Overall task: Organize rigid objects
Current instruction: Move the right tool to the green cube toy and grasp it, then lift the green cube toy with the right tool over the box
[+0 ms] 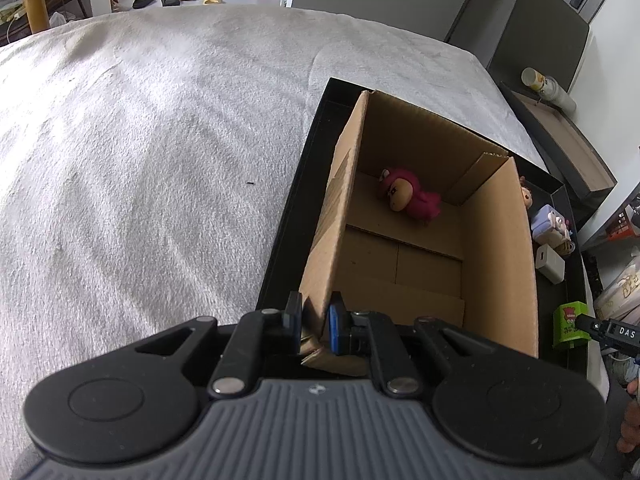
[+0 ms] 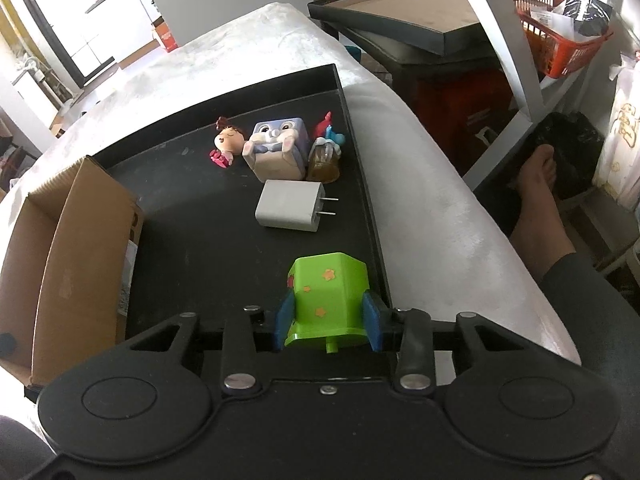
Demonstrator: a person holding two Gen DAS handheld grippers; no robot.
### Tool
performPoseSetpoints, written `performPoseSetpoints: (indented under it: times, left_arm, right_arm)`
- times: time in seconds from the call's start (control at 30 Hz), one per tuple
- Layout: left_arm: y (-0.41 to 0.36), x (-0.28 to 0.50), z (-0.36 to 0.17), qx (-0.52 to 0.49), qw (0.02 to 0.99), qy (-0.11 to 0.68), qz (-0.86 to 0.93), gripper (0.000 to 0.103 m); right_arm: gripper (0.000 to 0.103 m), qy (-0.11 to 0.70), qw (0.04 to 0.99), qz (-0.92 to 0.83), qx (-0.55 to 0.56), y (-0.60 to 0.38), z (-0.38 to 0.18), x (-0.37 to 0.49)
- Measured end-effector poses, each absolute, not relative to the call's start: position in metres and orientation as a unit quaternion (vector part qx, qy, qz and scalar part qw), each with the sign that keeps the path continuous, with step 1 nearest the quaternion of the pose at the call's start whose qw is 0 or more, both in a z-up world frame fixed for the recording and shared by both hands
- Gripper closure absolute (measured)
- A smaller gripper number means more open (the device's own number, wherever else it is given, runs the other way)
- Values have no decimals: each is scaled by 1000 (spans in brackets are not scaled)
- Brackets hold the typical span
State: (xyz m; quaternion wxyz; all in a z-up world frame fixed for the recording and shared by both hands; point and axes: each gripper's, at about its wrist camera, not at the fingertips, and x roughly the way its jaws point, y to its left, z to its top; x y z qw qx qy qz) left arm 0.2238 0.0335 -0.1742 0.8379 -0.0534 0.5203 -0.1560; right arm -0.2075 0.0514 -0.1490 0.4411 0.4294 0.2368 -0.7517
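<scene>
My left gripper [image 1: 315,322] is shut on the near left wall of an open cardboard box [image 1: 496,248] that stands in a black tray [image 1: 288,216]. A pink plush figure [image 1: 410,195] lies inside the box at its far end. My right gripper [image 2: 329,322] is shut on a green toy block [image 2: 328,294], held just above the tray [image 2: 192,208]; the block also shows in the left wrist view [image 1: 568,326]. On the tray lie a white charger [image 2: 290,206], a doll [image 2: 228,144], a purple rabbit cube [image 2: 278,148] and a small brown bottle figure [image 2: 324,158].
The tray rests on a grey-white blanket [image 1: 140,160]. The box [image 2: 60,264] fills the tray's left side. A dark side table [image 2: 420,20] with a white bottle stands beyond the bed; an orange basket [image 2: 560,44] and the person's leg [image 2: 544,216] are at right.
</scene>
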Motion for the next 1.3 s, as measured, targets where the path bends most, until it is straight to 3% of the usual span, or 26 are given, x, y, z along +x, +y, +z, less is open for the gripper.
performPoseSetpoints:
  times: [0.3,0.6,1.3]
  left_arm:
    - [34,225,-175,-51,837,521,-159,91]
    - [35,225,-175,-51,834,524,-167,91]
    - [35,225,-175,-48,831,524,-178,91]
  right_arm:
    - [52,249,440,-736,450,38,-161,-209]
    - [56,230,440,-711,497,32,-172,-203]
    - [56,255,489,-702,450,13,-132,-164]
